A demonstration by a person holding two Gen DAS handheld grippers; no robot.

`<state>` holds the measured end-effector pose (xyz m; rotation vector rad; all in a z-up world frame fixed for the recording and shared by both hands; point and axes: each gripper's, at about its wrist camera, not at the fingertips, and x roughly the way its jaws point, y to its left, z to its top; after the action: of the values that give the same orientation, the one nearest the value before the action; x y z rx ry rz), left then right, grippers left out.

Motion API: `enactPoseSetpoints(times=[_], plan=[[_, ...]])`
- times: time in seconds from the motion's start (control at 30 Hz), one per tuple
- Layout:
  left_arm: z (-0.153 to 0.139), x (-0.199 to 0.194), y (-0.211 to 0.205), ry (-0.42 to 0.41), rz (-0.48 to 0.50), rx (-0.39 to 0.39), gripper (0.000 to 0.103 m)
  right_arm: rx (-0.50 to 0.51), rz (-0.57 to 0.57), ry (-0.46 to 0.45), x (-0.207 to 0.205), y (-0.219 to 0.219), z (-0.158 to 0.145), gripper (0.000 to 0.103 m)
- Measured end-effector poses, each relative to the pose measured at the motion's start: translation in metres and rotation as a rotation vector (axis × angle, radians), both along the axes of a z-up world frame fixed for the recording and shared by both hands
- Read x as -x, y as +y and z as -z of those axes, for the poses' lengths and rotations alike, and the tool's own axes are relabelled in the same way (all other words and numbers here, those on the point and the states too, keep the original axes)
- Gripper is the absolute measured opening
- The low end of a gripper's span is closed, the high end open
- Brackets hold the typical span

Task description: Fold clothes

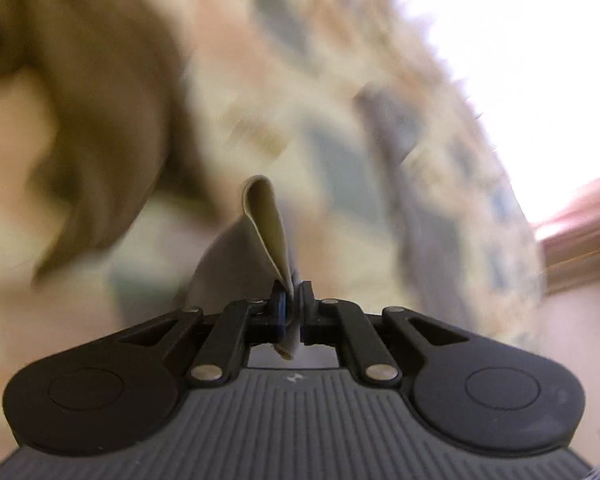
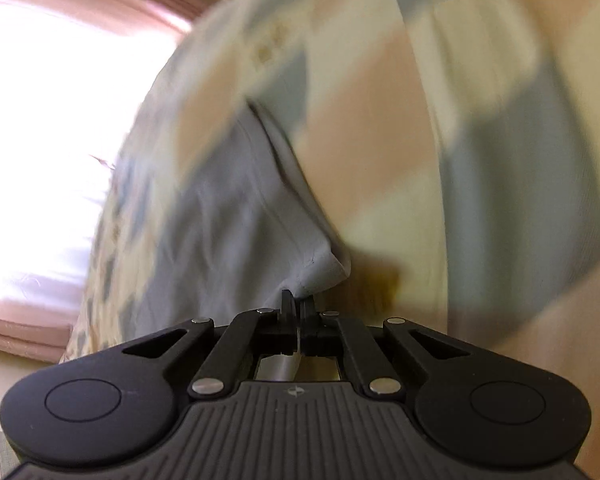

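In the left wrist view my left gripper [image 1: 294,292] is shut on a thin fold of beige cloth [image 1: 266,224] that loops up from the jaws, with a grey flap beside it. In the right wrist view my right gripper [image 2: 299,300] is shut on the hemmed corner of a pale grey-blue garment [image 2: 236,208], which spreads away up and to the left. Whether both grippers hold the same garment I cannot tell. Both views are blurred beyond the fingers.
A patchwork cover [image 2: 380,100] in peach, cream and grey-blue patches lies under both grippers, also seen as the cover [image 1: 340,140]. A brown cloth [image 1: 100,120] sits at the left. A bright window [image 2: 60,120] with a wooden frame lies beyond.
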<state>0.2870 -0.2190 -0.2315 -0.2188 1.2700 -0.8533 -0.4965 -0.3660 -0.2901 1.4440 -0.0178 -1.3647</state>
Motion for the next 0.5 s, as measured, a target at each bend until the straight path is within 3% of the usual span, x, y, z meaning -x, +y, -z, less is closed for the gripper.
enactPoseSetpoints(times=[0.07, 0.13, 0.17, 0.23, 0.27, 0.33, 0.5], plan=[[-0.031, -0.023, -0.025, -0.065, -0.031, 0.011, 0.003, 0.032, -0.008, 0.056, 0.022, -0.010, -0.034, 0.000], [-0.042, -0.047, -0.055, -0.127, -0.059, -0.028, 0.005, 0.037, -0.013, 0.115, 0.040, -0.021, -0.060, 0.000], [-0.040, -0.056, -0.071, -0.156, -0.085, -0.082, 0.007, 0.041, -0.014, 0.143, 0.046, -0.026, -0.070, 0.000], [-0.029, -0.070, -0.098, -0.198, -0.124, -0.205, 0.031, -0.001, -0.033, 0.188, 0.050, -0.042, -0.075, 0.001], [-0.018, -0.070, -0.109, -0.204, -0.121, -0.282, 0.032, -0.036, -0.045, 0.204, 0.051, -0.048, -0.072, 0.001], [0.005, -0.056, -0.115, -0.171, -0.065, -0.363, 0.032, -0.087, -0.045, 0.199, 0.050, -0.050, -0.053, 0.003], [0.061, 0.017, -0.081, 0.097, 0.180, -0.272, 0.034, -0.168, -0.035, 0.145, 0.041, -0.038, -0.005, 0.013]])
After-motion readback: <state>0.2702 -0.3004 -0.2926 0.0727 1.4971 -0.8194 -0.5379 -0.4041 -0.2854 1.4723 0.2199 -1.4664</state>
